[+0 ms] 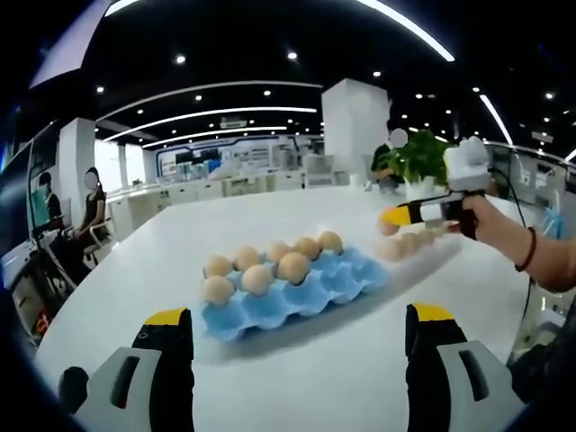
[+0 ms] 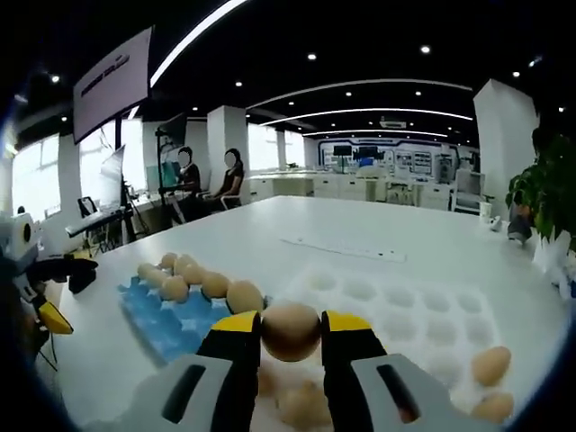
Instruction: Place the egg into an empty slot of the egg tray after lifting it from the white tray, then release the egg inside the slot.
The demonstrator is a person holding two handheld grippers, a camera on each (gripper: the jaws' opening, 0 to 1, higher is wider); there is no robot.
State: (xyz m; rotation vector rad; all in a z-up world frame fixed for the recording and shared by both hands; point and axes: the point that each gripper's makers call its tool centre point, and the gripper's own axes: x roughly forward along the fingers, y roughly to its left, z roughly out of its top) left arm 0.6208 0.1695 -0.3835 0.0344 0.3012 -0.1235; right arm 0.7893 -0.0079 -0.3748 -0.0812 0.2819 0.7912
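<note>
Front slots of the blue egg tray (image 1: 297, 292) lie open, unobstructed.

On the table (image 1: 297, 378) sits the egg tray (image 1: 297, 297), eggs lined up in its far slots, near slots empty. To its right lies the white tray (image 2: 405, 315), loose eggs (image 2: 490, 364) along its near edge. Above that tray, the right gripper (image 2: 291, 335) holds an egg (image 2: 291, 331).

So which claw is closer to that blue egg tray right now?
Probably the left. The left claw hangs open just in front of the blue egg tray, facing it. The right claw, shut on an egg, sits off to the tray's side, above the white tray.
</note>
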